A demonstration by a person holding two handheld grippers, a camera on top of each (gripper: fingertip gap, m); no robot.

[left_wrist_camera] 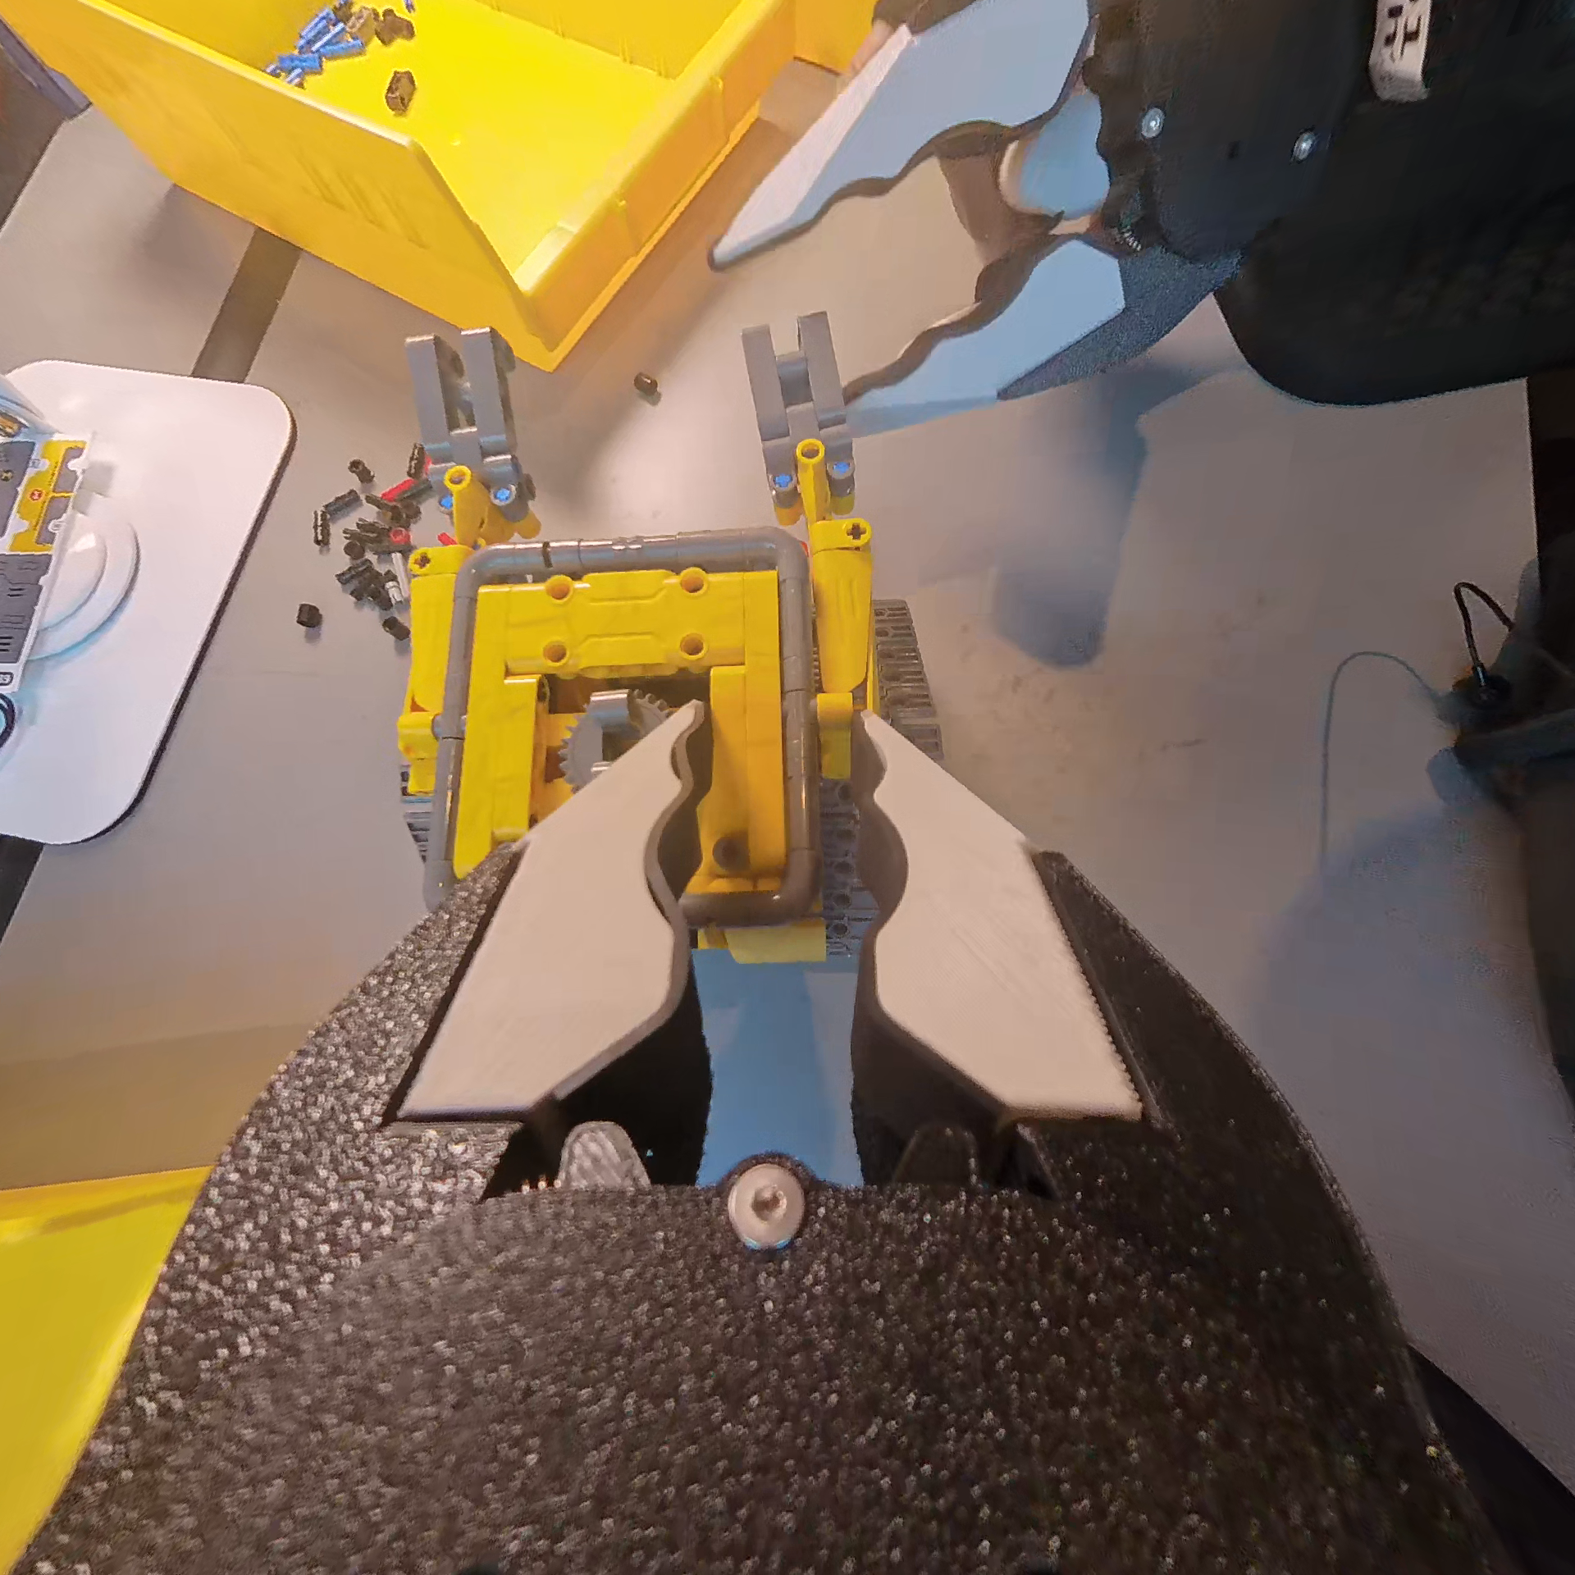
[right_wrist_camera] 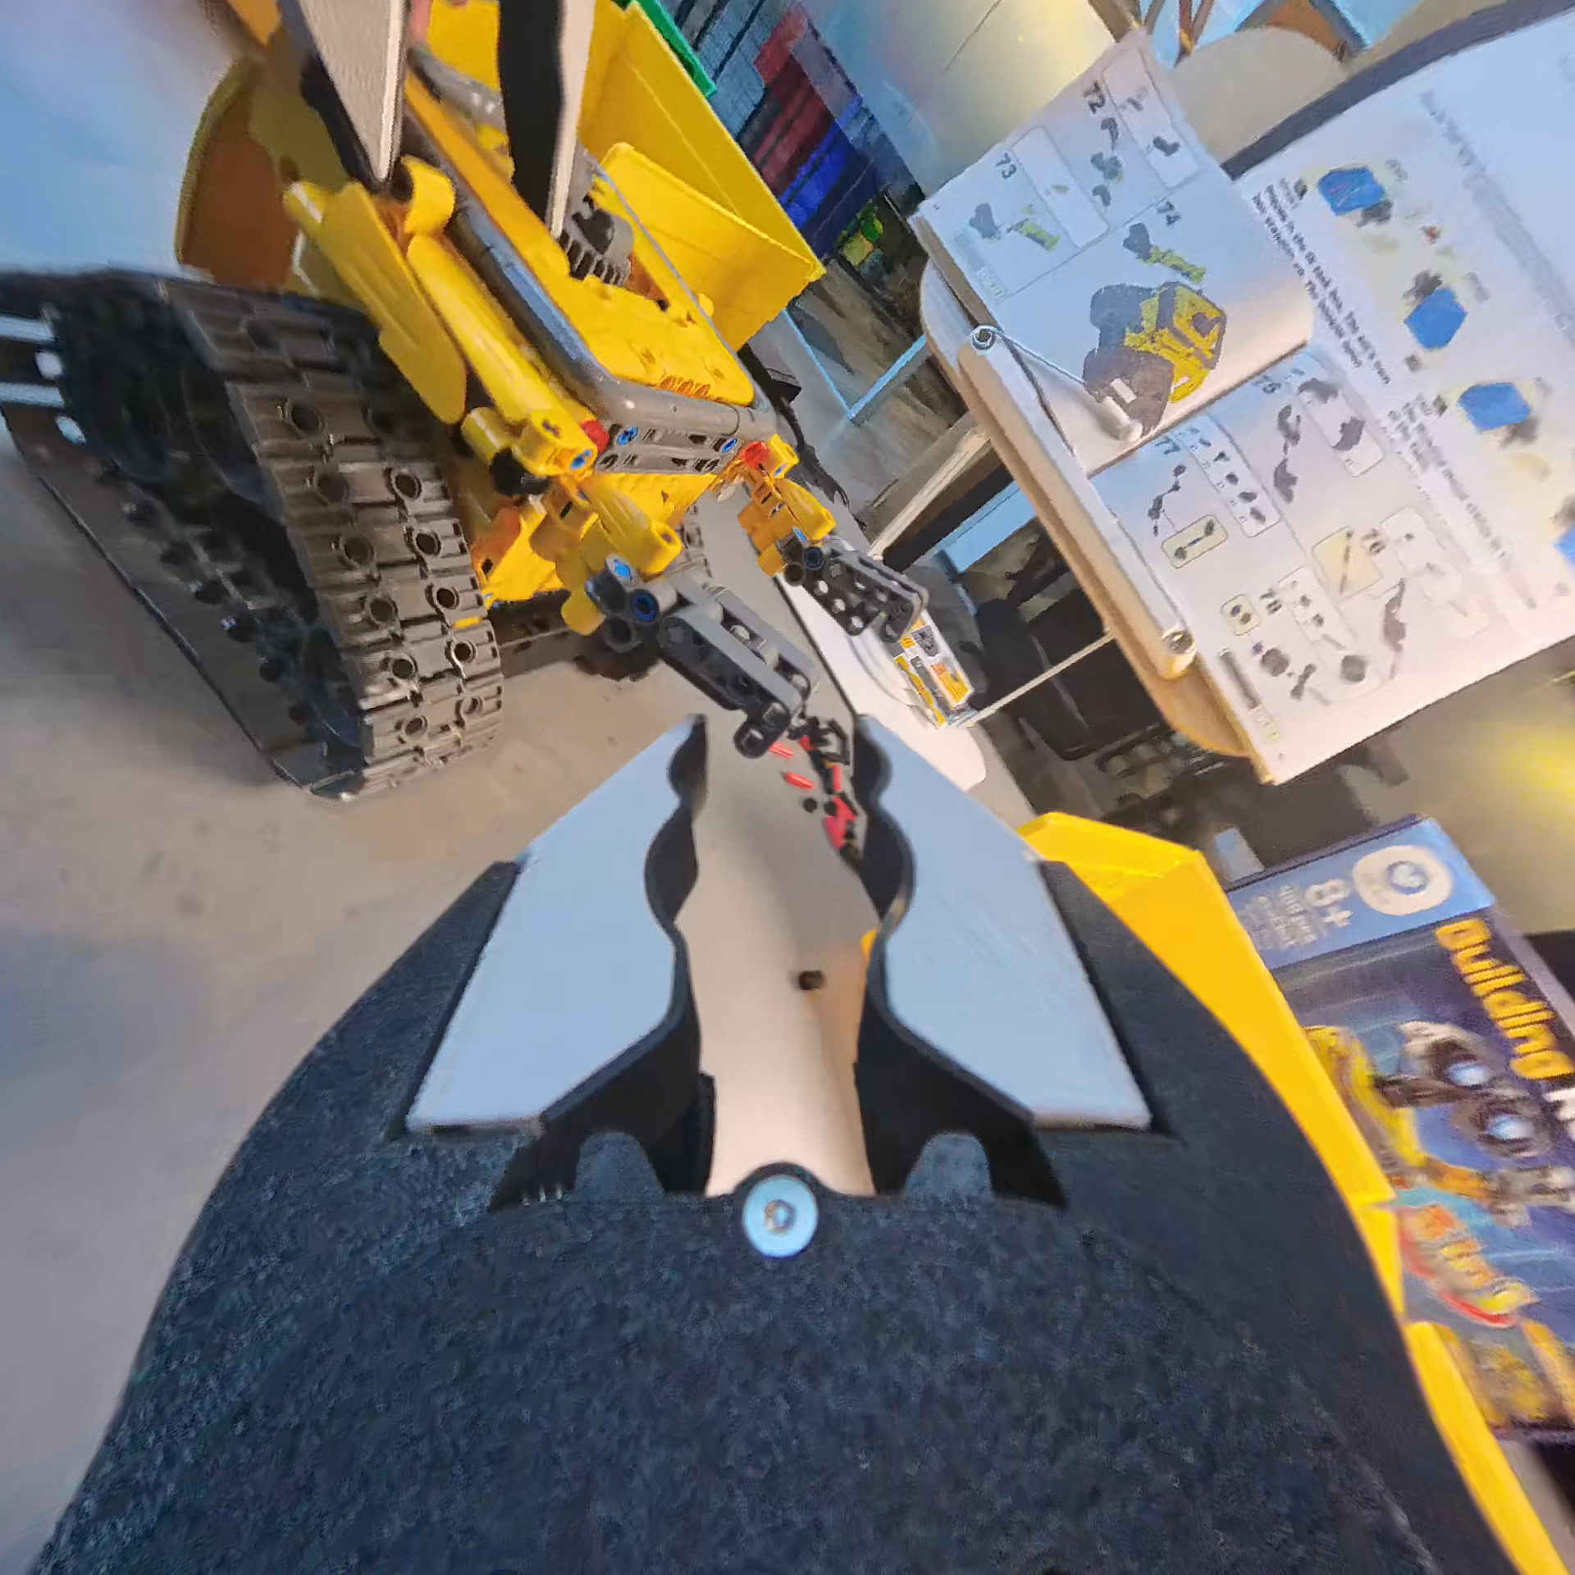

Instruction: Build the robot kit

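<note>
So there's a grey surface (left_wrist_camera: 1065, 597) with a yellow parts bin (left_wrist_camera: 477, 170) at the back, a few blue and black bits inside it. A scatter of small black and red pins (left_wrist_camera: 375, 537) lies just beside a white tray (left_wrist_camera: 170, 597). An open instruction booklet (right_wrist_camera: 1278, 409) sits on a stand, and a blue product box (right_wrist_camera: 1432, 1108) lies next to another yellow bin (right_wrist_camera: 1193, 980). Shelves of coloured drawers (right_wrist_camera: 810, 128) show behind.

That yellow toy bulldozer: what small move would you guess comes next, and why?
Probably the right hand-held gripper eases forward to the nearer grey arm: its jaws are open and empty just short of it, while the left hand-held gripper straddles the bulldozer's cab.
</note>
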